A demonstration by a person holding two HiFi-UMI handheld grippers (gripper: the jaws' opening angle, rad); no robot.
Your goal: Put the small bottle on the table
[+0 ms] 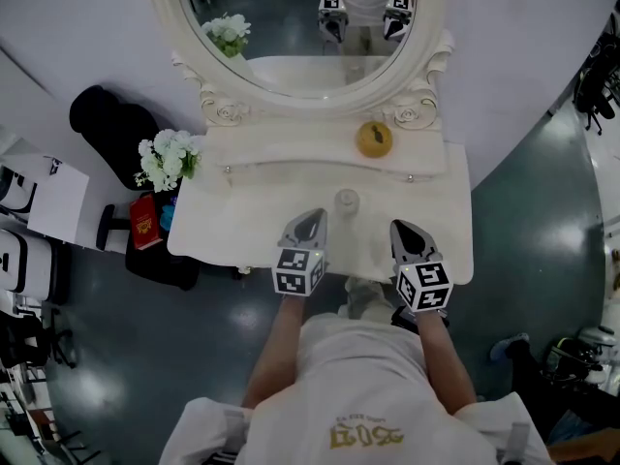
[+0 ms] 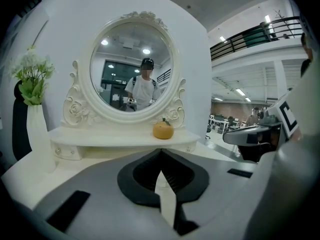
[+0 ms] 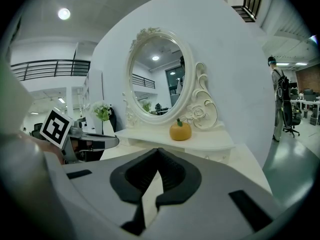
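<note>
Looks done: small pale cylindrical bottle (image 1: 346, 201) standing free on the white carved dressing table (image 1: 223, 223). Left gripper (image 1: 314, 217) and right gripper (image 1: 398, 227) both clenched empty, nothing left but backing away.

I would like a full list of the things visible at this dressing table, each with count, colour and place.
dressing table: one, white, centre
oval mirror: one, white frame, at the table's back
orange fruit: one, orange, on the shelf under the mirror
small bottle: one, pale, on the tabletop ahead of both grippers
flowers: one bunch, white, at the table's left end
red item: one, red, beside the table, left
left gripper: grey, shut, empty
right gripper: grey, shut, empty
</note>
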